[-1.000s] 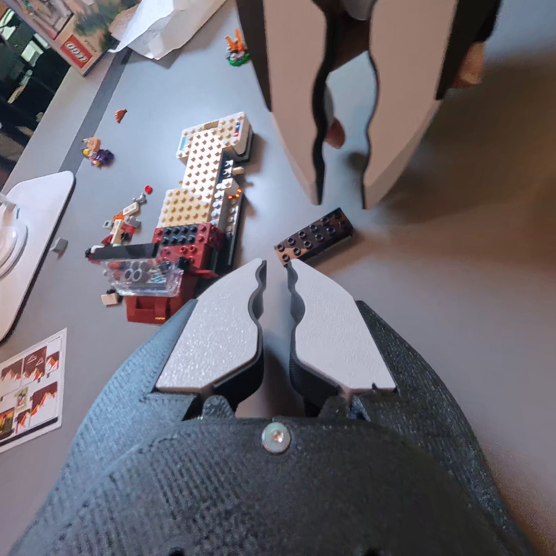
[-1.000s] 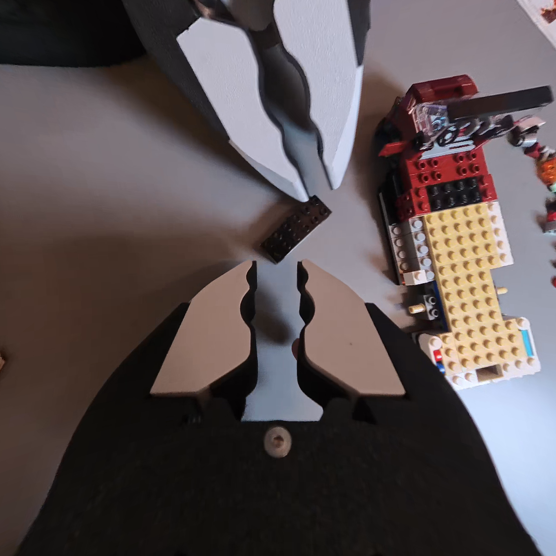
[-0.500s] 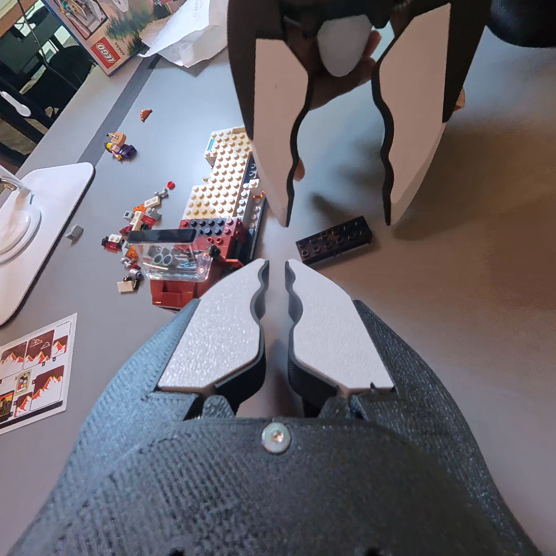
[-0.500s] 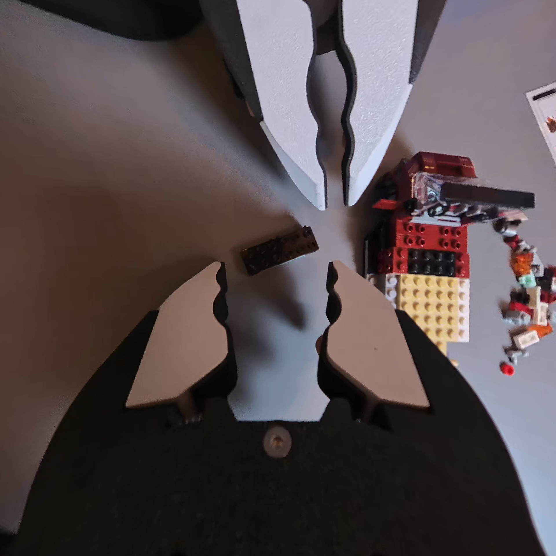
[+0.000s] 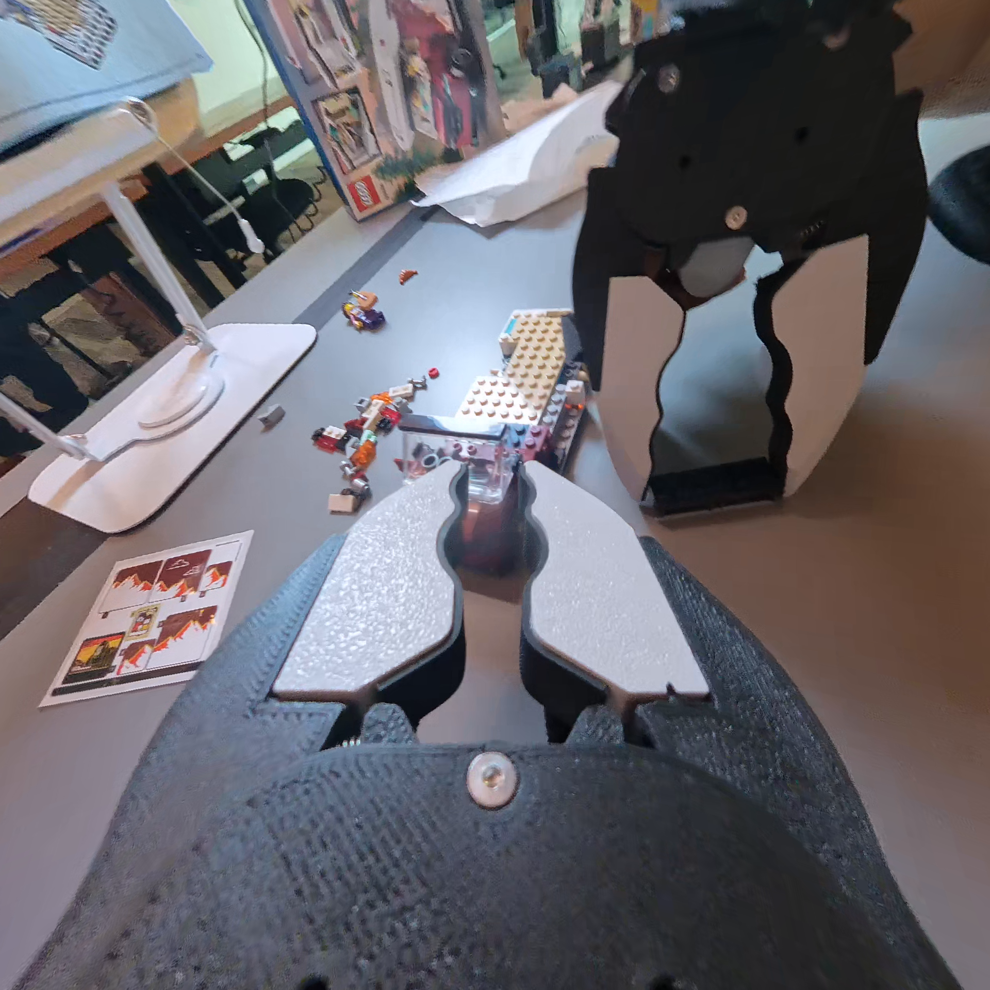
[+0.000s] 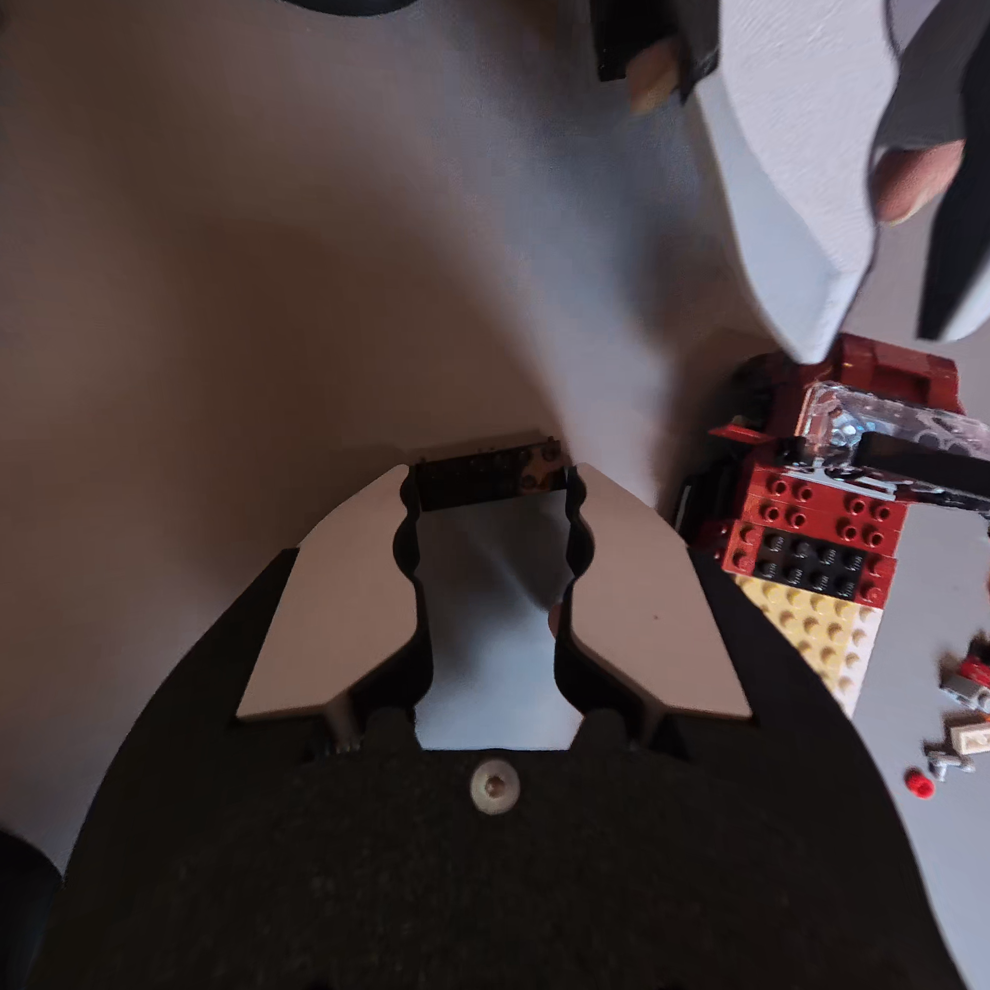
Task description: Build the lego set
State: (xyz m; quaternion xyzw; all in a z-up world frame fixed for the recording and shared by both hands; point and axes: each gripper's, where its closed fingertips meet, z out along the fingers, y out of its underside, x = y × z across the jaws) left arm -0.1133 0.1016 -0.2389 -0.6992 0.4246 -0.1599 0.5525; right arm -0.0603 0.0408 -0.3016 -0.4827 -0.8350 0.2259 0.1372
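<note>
A dark studded plate (image 6: pixel 482 477) lies flat on the grey table. My right gripper (image 6: pixel 490 474) stands over it, and its two fingertips touch the plate's two short ends. The left wrist view shows the same: the plate (image 5: pixel 712 490) spans the gap between the right gripper's tips (image 5: pixel 715 471). My left gripper (image 5: pixel 494 471) is low at the dark red end (image 5: pixel 490 535) of a brick build (image 5: pixel 535 364) with a clear windscreen (image 5: pixel 455 450). Its jaws are narrowly parted and hold nothing. In the right wrist view its white fingers (image 6: pixel 803 300) reach the build's dark red end (image 6: pixel 900 369).
Loose small pieces (image 5: pixel 364 423) lie left of the build, with a sticker sheet (image 5: pixel 155 616) and a white lamp base (image 5: pixel 177 407) farther left. A toy box (image 5: pixel 385 107) and white paper (image 5: pixel 514 171) stand at the back. More loose pieces (image 6: pixel 964 691) lie beside the build.
My right gripper opened wide, came down over the dark plate and closed onto its ends. My left gripper dropped low, moved to the build's dark red end and parted its jaws a little.
</note>
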